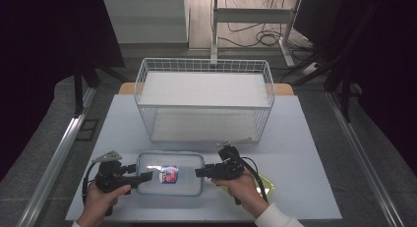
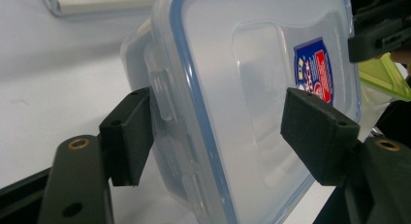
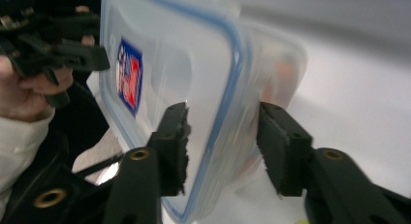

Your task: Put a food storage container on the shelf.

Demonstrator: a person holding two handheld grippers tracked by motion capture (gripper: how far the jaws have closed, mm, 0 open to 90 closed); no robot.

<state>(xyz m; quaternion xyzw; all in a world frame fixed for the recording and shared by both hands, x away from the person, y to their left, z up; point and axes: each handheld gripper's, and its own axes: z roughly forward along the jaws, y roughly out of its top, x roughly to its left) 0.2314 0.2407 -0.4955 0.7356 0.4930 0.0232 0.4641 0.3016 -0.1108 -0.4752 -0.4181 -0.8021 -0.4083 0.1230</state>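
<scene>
A pale, matte white table (image 1: 305, 138) carries the work; grey floor runs round it, with dark curtains at both sides and cables on the floor beyond the far edge.

At the near edge, between the two hands, lies a clear plastic container (image 1: 169, 173), rectangular with rounded corners, its lid rimmed in blue and marked with a red-and-blue sticker (image 1: 169, 174). The left gripper (image 1: 143, 177) meets its left end. In the left gripper view the black jaws stand fairly wide, one block against the side latch flap, the other above the lid and clear of it, so there is no firm grip. The right gripper (image 1: 200, 172) meets the right end. In the right gripper view its jaws straddle the lid's rim at a middling gap; whether the pads press I cannot tell.

Just right of the right hand, a yellow-green lid (image 1: 266, 184) peeks out.

Farther back stands a white wire basket (image 1: 204, 66), open-meshed, with a flat white shelf inside.
</scene>
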